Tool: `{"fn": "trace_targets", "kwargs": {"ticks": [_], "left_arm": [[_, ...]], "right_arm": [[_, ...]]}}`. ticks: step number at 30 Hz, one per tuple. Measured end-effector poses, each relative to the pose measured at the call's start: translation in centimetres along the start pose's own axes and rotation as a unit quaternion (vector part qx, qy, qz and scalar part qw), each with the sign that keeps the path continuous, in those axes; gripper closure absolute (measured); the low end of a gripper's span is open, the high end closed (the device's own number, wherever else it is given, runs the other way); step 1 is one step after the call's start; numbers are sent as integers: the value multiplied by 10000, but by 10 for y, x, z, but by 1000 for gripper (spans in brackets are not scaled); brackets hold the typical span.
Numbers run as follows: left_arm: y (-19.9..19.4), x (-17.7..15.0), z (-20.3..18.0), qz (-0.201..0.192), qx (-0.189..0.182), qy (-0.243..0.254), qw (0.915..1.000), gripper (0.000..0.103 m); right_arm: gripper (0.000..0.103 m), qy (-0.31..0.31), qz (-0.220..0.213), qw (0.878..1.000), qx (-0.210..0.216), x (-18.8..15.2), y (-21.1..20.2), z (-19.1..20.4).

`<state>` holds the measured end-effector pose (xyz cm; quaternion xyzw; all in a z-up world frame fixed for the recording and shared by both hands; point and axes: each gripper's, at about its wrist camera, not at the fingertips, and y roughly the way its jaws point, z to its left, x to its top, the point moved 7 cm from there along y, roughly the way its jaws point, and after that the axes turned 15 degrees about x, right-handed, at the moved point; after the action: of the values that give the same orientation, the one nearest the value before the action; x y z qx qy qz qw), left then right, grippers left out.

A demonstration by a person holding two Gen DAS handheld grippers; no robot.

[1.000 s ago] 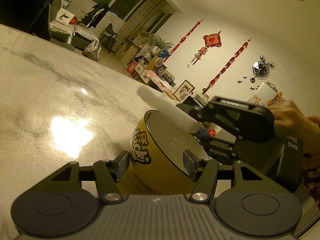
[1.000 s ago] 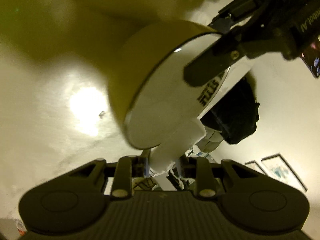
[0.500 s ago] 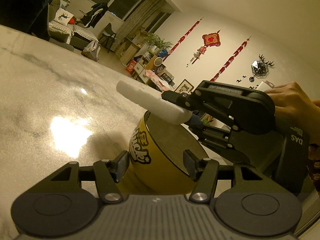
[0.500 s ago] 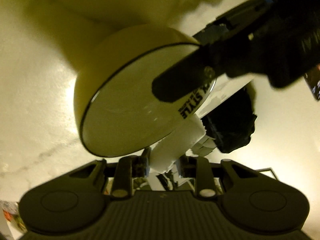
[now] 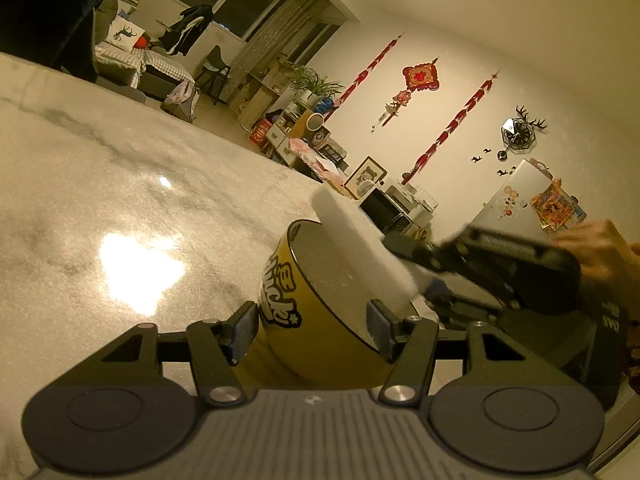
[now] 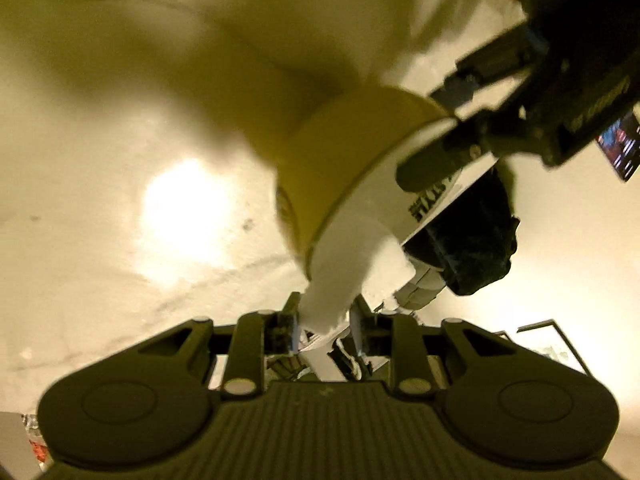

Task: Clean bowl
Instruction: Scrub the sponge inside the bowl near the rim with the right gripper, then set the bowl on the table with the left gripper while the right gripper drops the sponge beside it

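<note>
Two tongs: both busy
Left tongs (image 5: 312,326): gripped the tilted yellow round bowl (image 5: 320,320) above the marble counter (image 5: 120,200)
Right tongs (image 6: 324,322): pinched a white sponge block (image 6: 344,276), pressed inside that bowl

Both views carry a warm yellow indoor cast and are moderately dim. In the left wrist view a bright glare patch sits on the marble tabletop (image 5: 120,184), ahead of and left of the left gripper (image 5: 312,320); focus is sharp there. The right gripper (image 5: 404,250) and the hand (image 5: 600,256) behind it show motion blur. The right wrist view is soft and smeared throughout, with a blown-out reflection and broad shadows above the tongs. Fisheye curvature bends and darkens all edges.
</note>
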<state>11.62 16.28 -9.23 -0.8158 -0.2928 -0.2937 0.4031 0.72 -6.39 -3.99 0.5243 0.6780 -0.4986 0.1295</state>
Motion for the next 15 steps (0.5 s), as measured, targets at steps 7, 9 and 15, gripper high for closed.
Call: {"fn": "trace_targets", "kwargs": {"ticks": [7, 9, 15], "left_arm": [[-1, -1, -1, -6, -38, -22, 10000, 44], [-2, -1, -1, -20, -35, -10, 10000, 44], [-7, -1, -4, -132, -14, 71, 9999, 44]], "right_arm": [[76, 192, -176, 9993, -252, 10, -24, 15], [76, 194, -185, 9991, -334, 15, -30, 22], [76, 427, -282, 9974, -506, 30, -45, 34]]}}
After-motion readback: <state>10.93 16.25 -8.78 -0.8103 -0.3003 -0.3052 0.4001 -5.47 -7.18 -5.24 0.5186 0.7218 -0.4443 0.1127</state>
